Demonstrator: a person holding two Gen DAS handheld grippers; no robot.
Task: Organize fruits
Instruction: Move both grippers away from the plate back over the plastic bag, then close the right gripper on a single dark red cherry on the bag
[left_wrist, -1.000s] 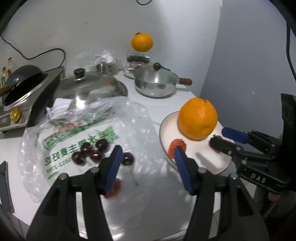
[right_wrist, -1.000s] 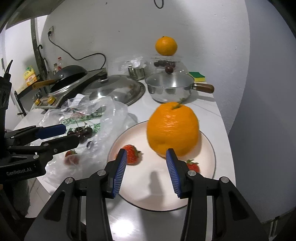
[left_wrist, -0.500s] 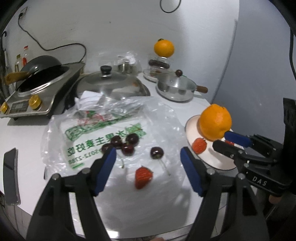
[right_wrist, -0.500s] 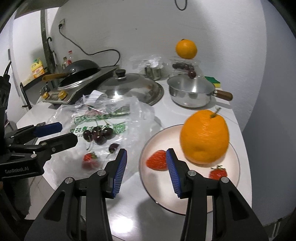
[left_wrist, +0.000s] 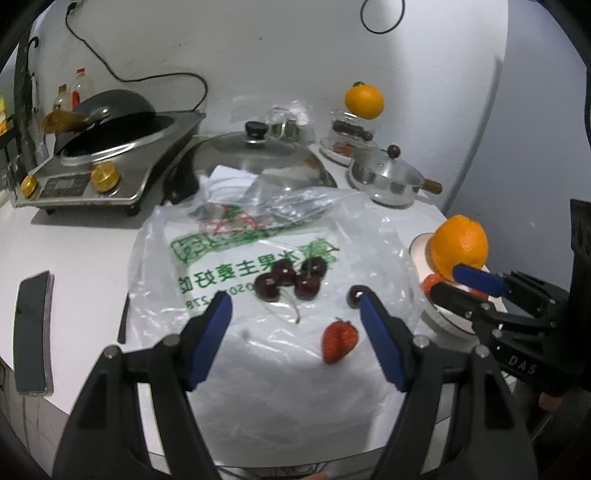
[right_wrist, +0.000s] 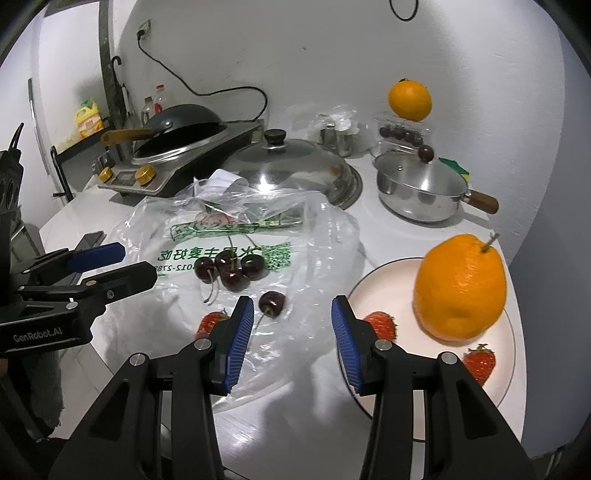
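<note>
Left wrist view: both hand-held grippers gape empty over crinkled clear plastic bag (left_wrist: 258, 236), glossy cherries (left_wrist: 288, 282).

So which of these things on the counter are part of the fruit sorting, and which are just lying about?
Part of the job: plate, big orange, strawberries, cherries, plastic bag.

Just lying about: wok, saucepan, domed lid, phone.

I see a plain white plaster wall (right_wrist: 332, 48) behind the glossy white round-edged table (right_wrist: 391, 229), a black power cable (right_wrist: 207, 92) running down from a wall socket (right_wrist: 144, 29), and a darker grey-blue wall panel (left_wrist: 528, 122) at right.
</note>
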